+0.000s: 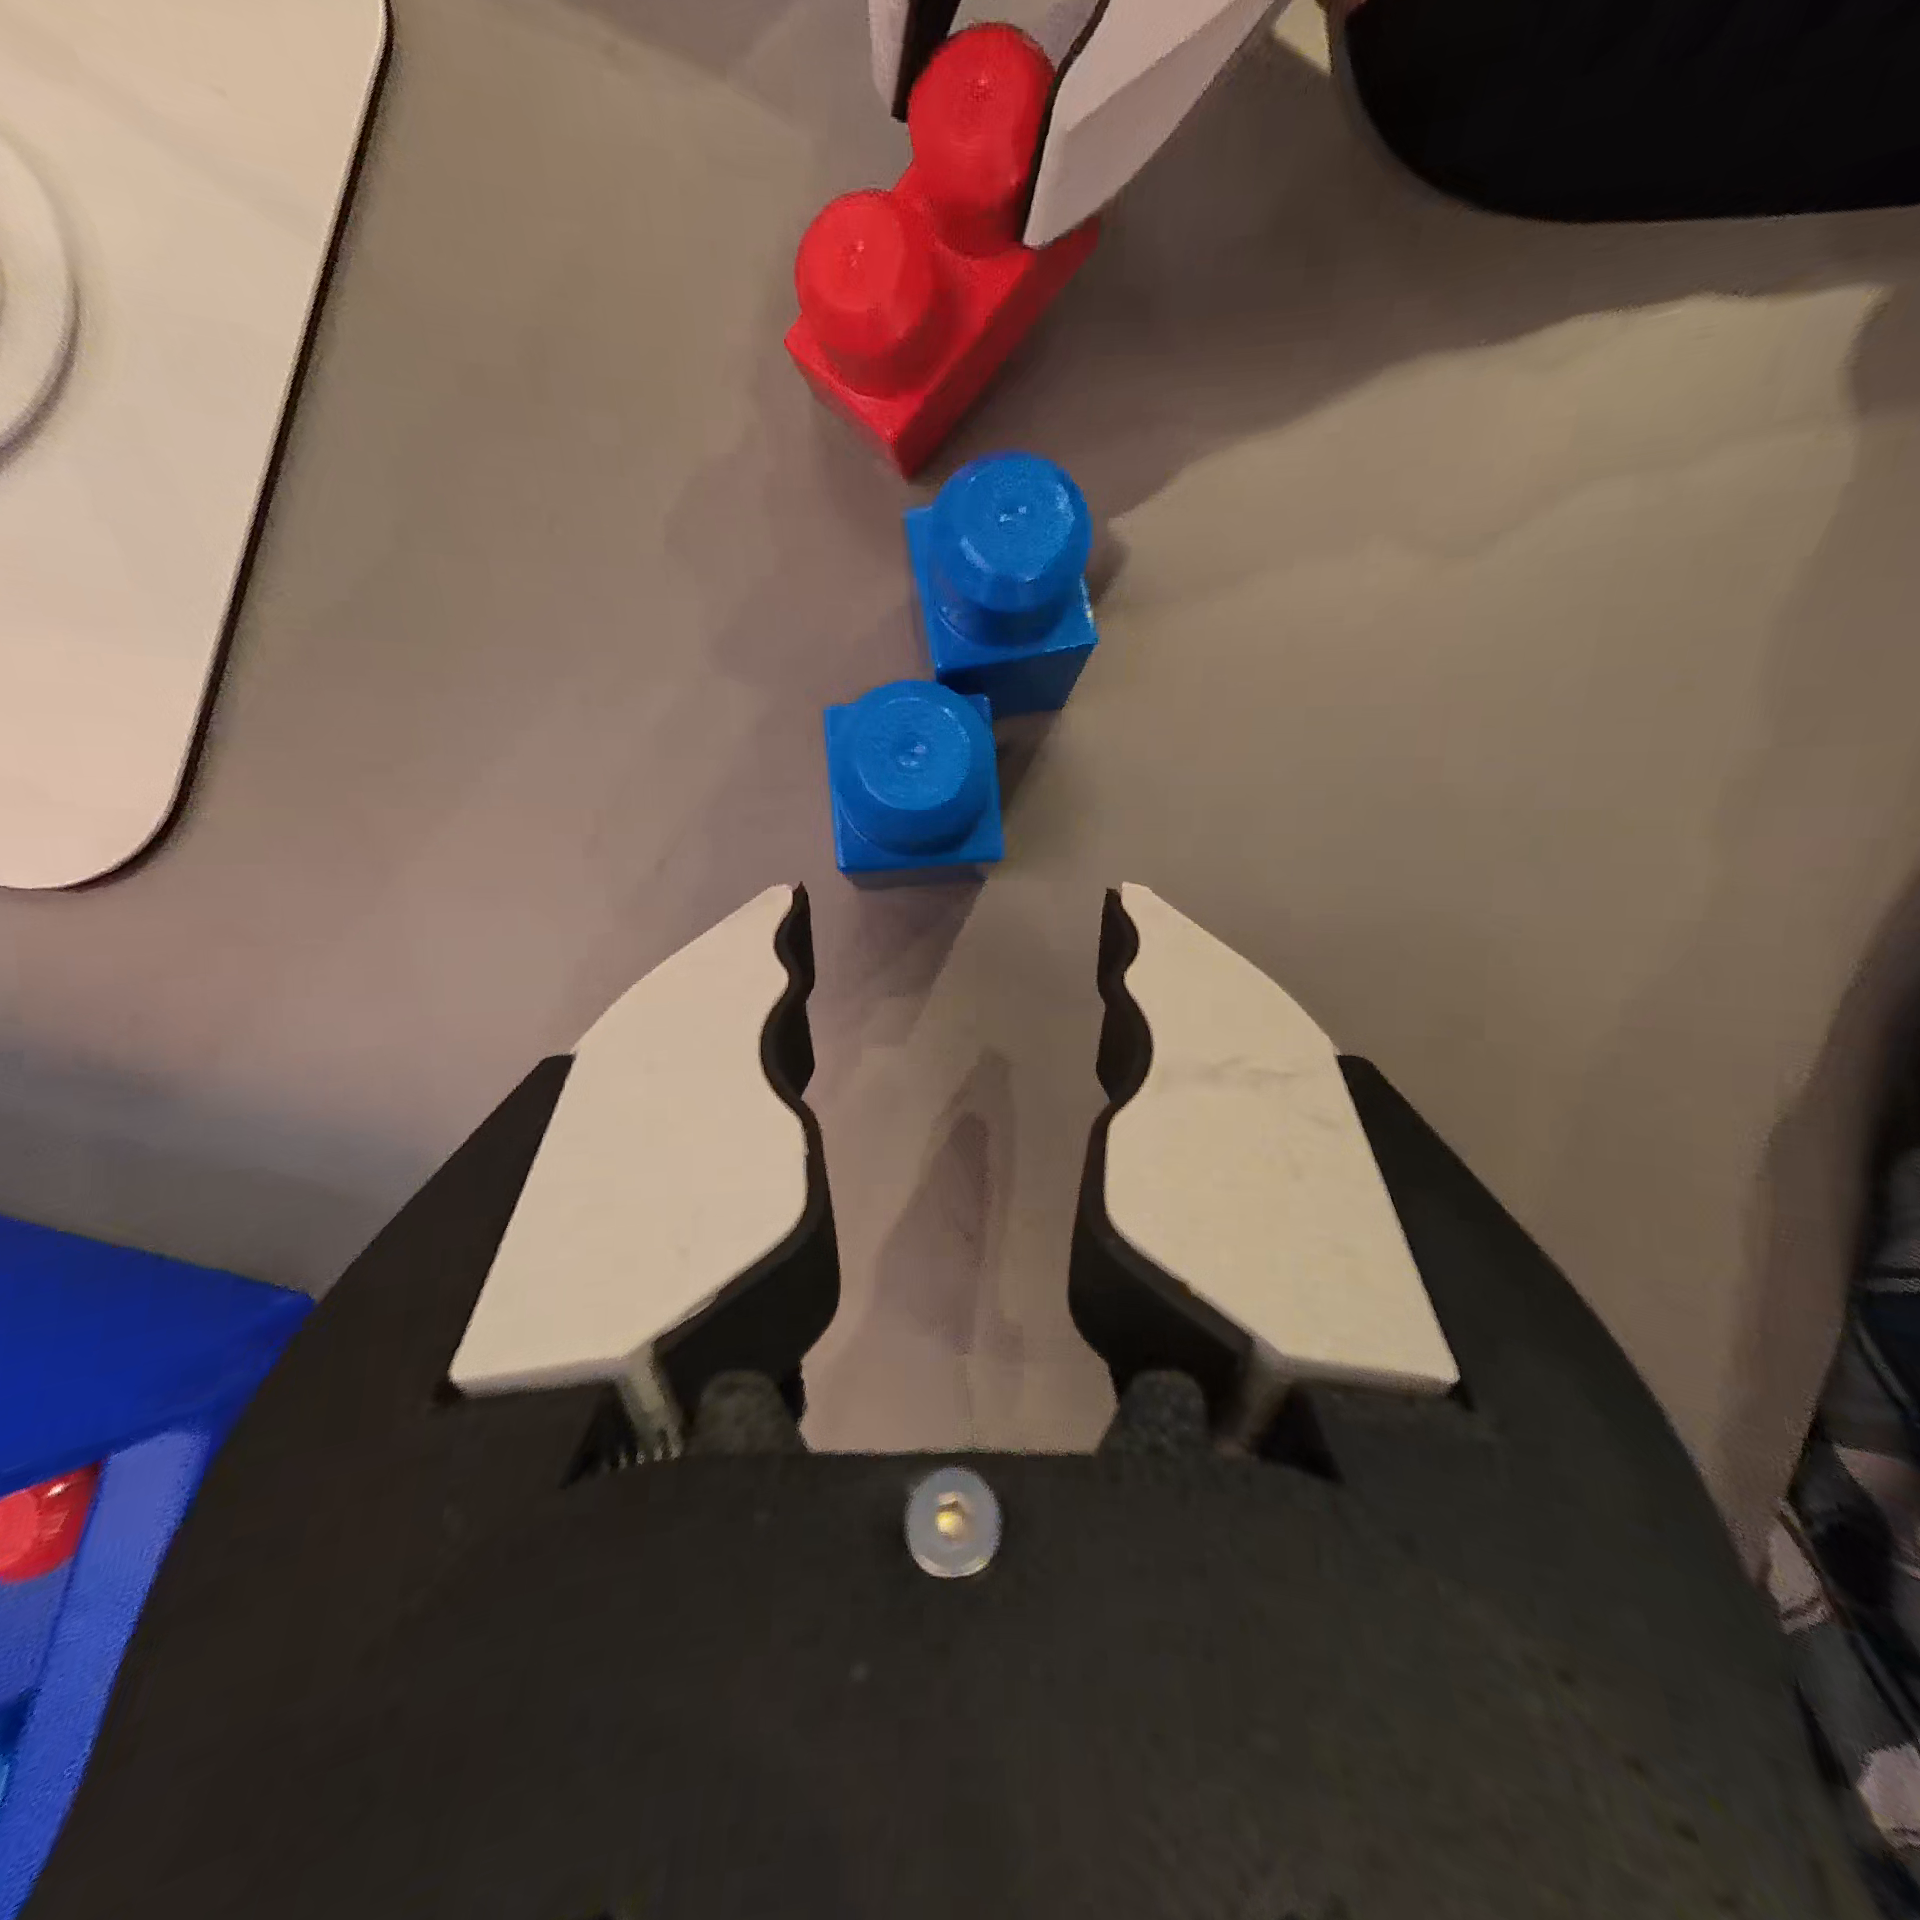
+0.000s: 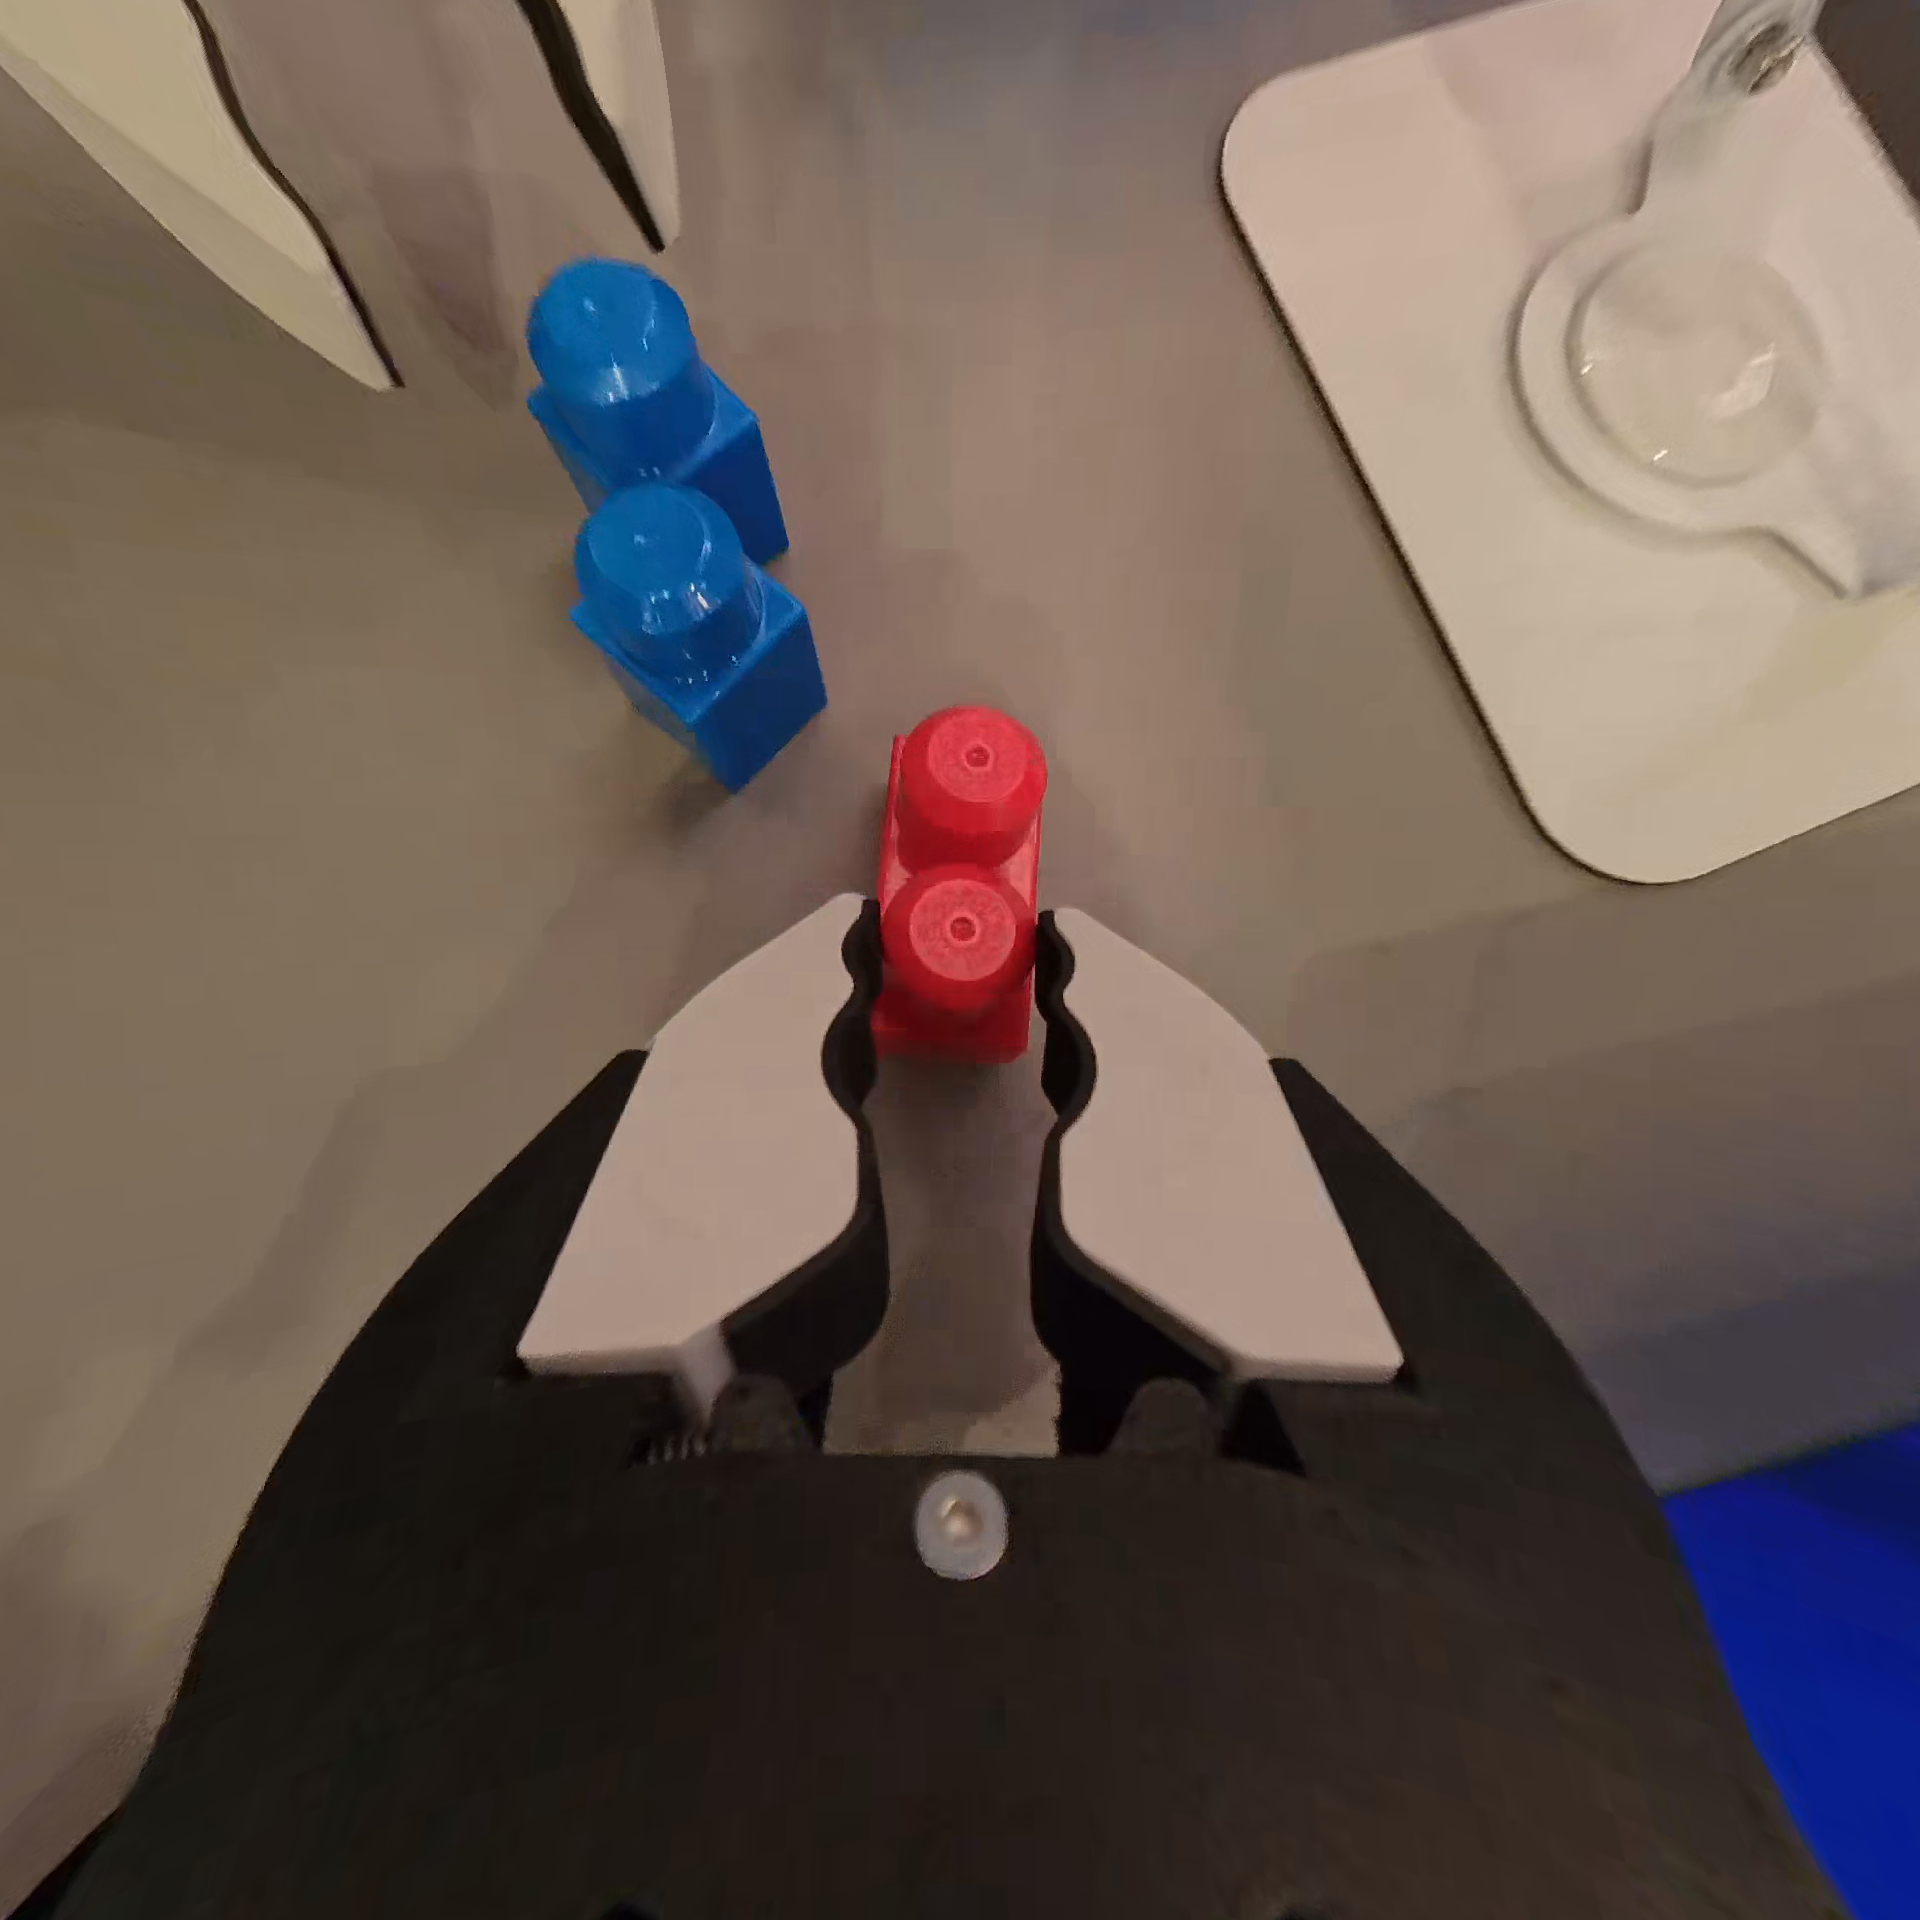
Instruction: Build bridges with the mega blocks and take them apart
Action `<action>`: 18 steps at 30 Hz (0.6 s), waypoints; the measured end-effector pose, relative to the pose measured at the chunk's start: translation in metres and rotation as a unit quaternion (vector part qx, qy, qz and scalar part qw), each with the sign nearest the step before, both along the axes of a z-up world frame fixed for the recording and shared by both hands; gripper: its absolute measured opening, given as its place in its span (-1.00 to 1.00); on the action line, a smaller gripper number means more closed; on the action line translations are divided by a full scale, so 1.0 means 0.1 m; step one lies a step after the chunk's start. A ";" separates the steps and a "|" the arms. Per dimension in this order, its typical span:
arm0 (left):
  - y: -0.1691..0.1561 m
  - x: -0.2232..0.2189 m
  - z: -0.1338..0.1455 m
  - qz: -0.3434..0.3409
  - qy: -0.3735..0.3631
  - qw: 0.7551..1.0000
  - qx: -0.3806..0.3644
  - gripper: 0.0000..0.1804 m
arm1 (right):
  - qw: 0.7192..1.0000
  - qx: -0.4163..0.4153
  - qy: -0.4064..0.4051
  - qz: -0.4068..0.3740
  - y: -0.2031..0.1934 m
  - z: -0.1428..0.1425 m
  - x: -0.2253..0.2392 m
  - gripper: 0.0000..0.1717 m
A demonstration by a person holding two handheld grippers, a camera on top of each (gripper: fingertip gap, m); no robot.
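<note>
A red two-stud block [image 2: 956, 914] stands on the grey table, and my right gripper [image 2: 954, 925] is shut on its near stud, with both pads pressed against it. In the left wrist view the same red block [image 1: 914, 301] shows at the top with the right gripper's fingers [image 1: 1081, 135] around its far stud. Two blue one-stud blocks [image 1: 1003, 587] [image 1: 914, 779] stand in a row between the grippers, and also show in the right wrist view [image 2: 696, 644] [image 2: 644, 405]. My left gripper [image 1: 956, 904] is open and empty just short of the nearer blue block.
A white board with rounded corners [image 1: 156, 416] lies at the left; in the right wrist view it [image 2: 1455, 520] carries a clear glass piece [image 2: 1683, 374]. A blue bin [image 1: 94, 1455] with a red block inside sits at the lower left. Spacing between my two grippers at the tips: around 15 cm.
</note>
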State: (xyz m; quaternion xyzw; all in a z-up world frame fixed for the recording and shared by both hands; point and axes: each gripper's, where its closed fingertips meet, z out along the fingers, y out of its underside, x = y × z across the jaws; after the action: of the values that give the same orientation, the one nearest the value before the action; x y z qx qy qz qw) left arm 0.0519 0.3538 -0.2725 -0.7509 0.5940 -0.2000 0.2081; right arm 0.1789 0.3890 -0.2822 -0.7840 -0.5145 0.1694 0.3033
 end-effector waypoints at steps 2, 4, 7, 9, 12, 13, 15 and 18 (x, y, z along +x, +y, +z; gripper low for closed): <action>0.03 -0.01 -0.05 -0.001 0.005 1.000 0.001 -0.42 | 1.000 -0.003 -0.013 -0.006 0.01 -0.05 0.02 -0.52; 0.02 0.02 -0.04 -0.007 -0.014 1.000 -0.008 -0.42 | 0.999 0.030 -0.025 -0.006 0.03 0.02 0.06 -0.46; 0.06 -0.01 -0.08 -0.014 -0.008 1.000 -0.001 -0.44 | 0.994 0.097 -0.021 0.040 -0.07 0.28 -0.06 -0.57; 0.06 0.03 -0.09 -0.035 -0.017 0.999 -0.004 -0.48 | 0.990 0.090 -0.031 0.100 -0.25 0.30 -0.22 -0.72; 0.10 0.07 -0.13 -0.060 -0.016 0.998 -0.003 -0.50 | 0.987 0.061 -0.053 0.141 -0.37 0.17 -0.40 -0.89; 0.09 0.08 -0.14 -0.073 -0.019 0.997 -0.006 -0.53 | 0.987 0.053 -0.060 0.143 -0.37 0.12 -0.43 -0.91; 0.06 0.12 -0.15 -0.093 -0.027 0.995 -0.017 -0.57 | 0.987 0.032 -0.069 0.145 -0.38 0.04 -0.48 -0.97; 0.04 0.15 -0.17 -0.115 -0.034 0.992 -0.027 -0.63 | 0.986 0.022 -0.068 0.149 -0.39 -0.02 -0.56 -1.00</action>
State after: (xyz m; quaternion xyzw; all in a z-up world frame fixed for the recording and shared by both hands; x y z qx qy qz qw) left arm 0.0670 0.3574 -0.2895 -0.6759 0.6633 -0.2640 0.1833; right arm 0.1227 0.3499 -0.2844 -0.7010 -0.6487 0.1478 0.2566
